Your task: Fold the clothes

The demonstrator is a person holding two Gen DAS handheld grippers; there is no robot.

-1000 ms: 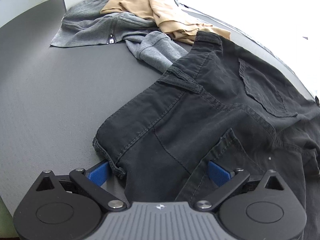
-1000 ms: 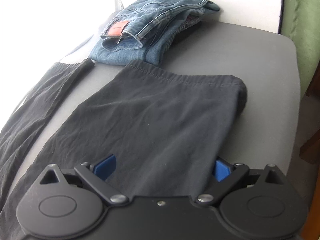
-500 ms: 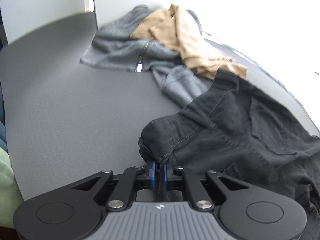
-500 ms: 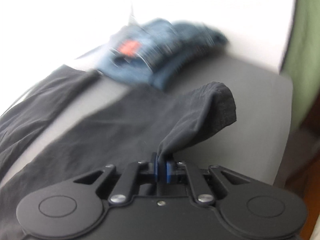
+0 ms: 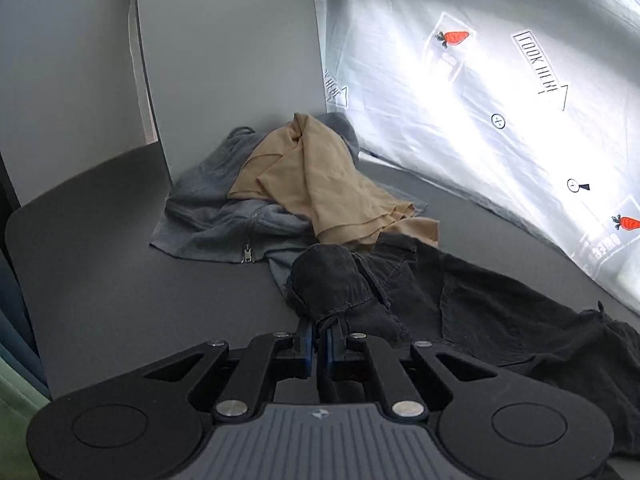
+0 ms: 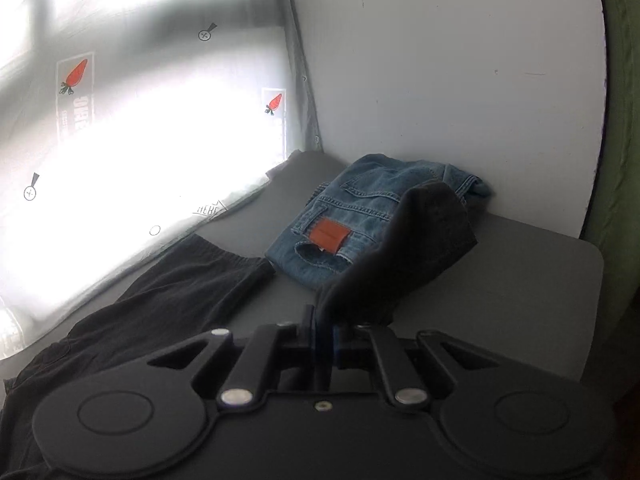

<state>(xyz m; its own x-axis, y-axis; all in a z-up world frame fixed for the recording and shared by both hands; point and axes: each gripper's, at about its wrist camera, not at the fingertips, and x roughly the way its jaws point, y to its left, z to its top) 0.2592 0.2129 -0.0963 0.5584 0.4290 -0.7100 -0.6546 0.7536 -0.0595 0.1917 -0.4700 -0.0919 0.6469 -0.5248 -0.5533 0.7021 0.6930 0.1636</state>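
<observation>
Black trousers [image 5: 480, 312] lie across the dark grey table. My left gripper [image 5: 318, 338] is shut on their waistband corner, which bunches up above the blue pads. The waist end trails right and down over the table. In the right wrist view my right gripper [image 6: 324, 330] is shut on a leg hem of the black trousers [image 6: 424, 256], lifted off the table and draped over the fingers. The other leg [image 6: 168, 296] lies flat to the left.
A grey zip hoodie [image 5: 224, 216] with a tan garment [image 5: 320, 184] on it lies at the back left. Folded blue jeans [image 6: 360, 216] sit at the back right against a white wall. A bright printed sheet [image 5: 500, 100] backs the table. The table edge [image 6: 596, 300] is at right.
Both grippers were open around the trousers, then closed on the fabric. Both have since lifted it, and the views have tilted up toward the back wall.
</observation>
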